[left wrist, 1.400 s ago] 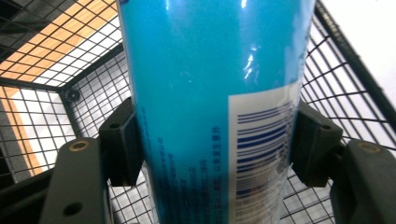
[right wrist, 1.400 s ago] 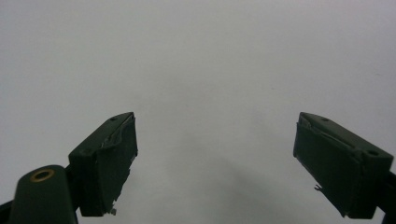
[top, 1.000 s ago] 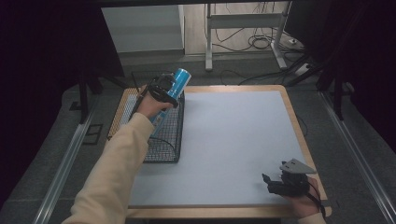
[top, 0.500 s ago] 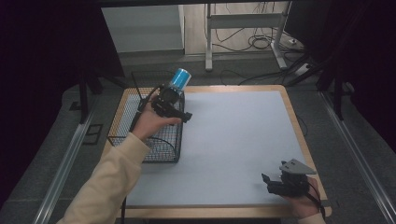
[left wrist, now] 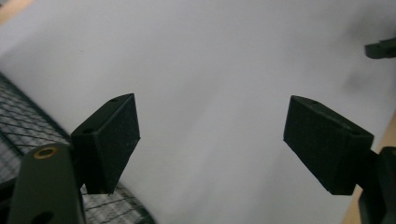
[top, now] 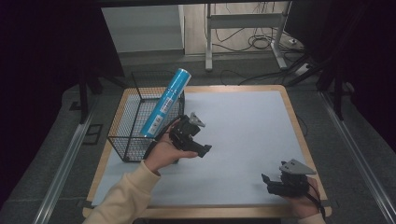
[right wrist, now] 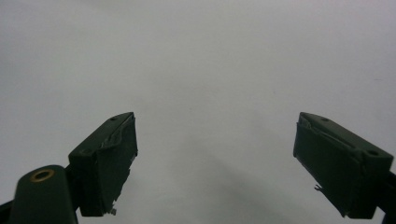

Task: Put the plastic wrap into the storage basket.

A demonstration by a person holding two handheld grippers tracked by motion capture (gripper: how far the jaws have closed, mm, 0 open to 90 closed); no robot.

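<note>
A tall blue can [top: 166, 103] leans tilted in the black wire basket [top: 122, 140] at the table's left, its top sticking out over the far rim. My left gripper [top: 201, 148] hovers over the white mat [top: 243, 126] just right of the basket, apart from the can. Its jaws have just been opening and stand wide with nothing between them [left wrist: 212, 135]. The basket's mesh [left wrist: 18, 126] lies at the lower left of the left gripper view. My right gripper [top: 267, 183] rests near the front right corner, open and empty [right wrist: 215, 154].
The mat covers a wooden-edged table [top: 294, 116]. Behind the table a metal stand [top: 243, 21] and loose cables [top: 261, 44] sit on the floor. Metal rails [top: 65, 163] run along both sides. The right gripper's tip [left wrist: 380, 48] shows far off in the left gripper view.
The left hand has let go of the blue can, which now leans in the basket, and has drawn toward the near middle of the mat. The right hand has stayed put.
</note>
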